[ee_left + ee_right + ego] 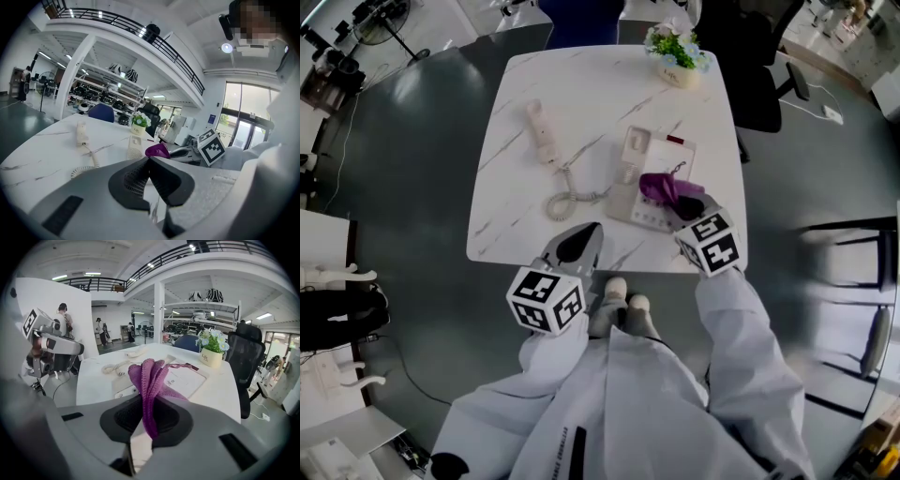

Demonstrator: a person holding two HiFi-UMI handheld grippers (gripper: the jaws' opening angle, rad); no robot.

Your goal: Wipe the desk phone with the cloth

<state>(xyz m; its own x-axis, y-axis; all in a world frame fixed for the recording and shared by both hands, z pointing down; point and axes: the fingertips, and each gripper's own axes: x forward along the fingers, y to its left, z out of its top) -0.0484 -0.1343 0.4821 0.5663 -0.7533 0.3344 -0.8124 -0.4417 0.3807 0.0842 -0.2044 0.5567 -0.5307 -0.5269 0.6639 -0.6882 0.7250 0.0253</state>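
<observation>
We are recording the right gripper (686, 208) clamping its jaws on the purple knitted cloth (661, 187), which is hanging over the near right part of the desk phone base (649, 164) on the white marble table (609, 84); we cannot confirm contact. The left gripper (578, 246) is hovering over the table's near edge, its jaws pressed together on nothing. The handset (541, 131) is lying off the base, well to its left, with the coiled cord (572, 199) joining them. A small flower pot (677, 58) is standing at the far edge.

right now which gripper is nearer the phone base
Right. The right gripper hangs over the phone base; the left gripper is apart, off to its left.
</observation>
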